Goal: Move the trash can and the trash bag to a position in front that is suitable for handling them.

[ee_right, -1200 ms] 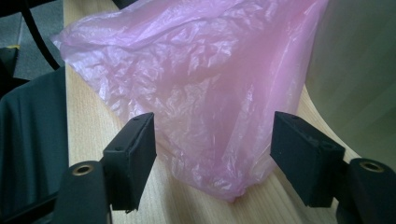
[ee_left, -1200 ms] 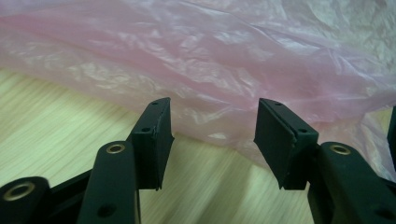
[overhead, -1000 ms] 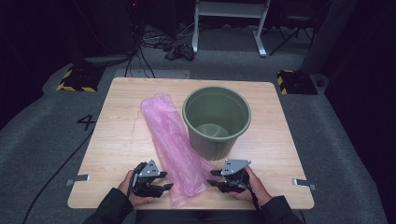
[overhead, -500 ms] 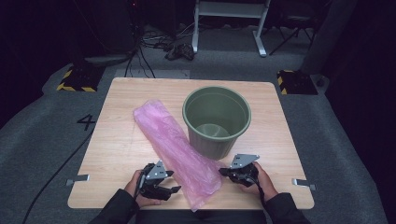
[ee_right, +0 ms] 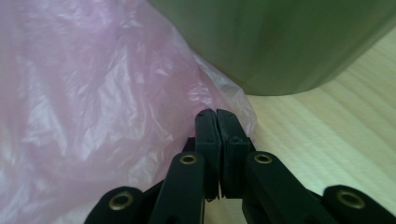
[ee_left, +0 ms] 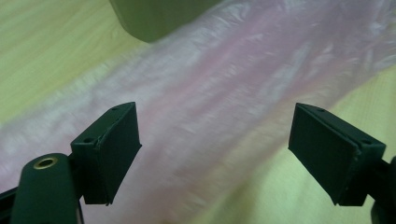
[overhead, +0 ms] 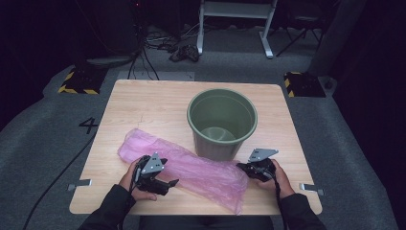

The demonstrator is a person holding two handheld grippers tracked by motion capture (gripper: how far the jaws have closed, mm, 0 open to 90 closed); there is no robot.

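A pink plastic bag (overhead: pixel 191 171) lies crumpled across the front of the wooden table (overhead: pixel 143 103), in front of an upright green bucket (overhead: pixel 222 122). My right gripper (overhead: pixel 241 166) sits at the bag's right end beside the bucket's base, and in the right gripper view its jaws (ee_right: pixel 217 114) are shut on an edge of the bag (ee_right: pixel 93 93). My left gripper (overhead: pixel 171 184) hovers over the bag's left part. Its jaws (ee_left: pixel 215 149) have just been opening and stand wide apart. The bag (ee_left: pixel 224 79) lies below them, untouched by the pads.
The bucket (ee_right: pixel 280 42) stands very close to my right gripper. Metal clips (overhead: pixel 79 184) sit at the table's front corners. Dark floor with cables and a white frame (overhead: pixel 234 19) lies behind the table.
The bag has swung from lying lengthwise to lying across the table's front. My right gripper shut on its end and moved right. My left gripper opened, let the bag go and rose slightly.
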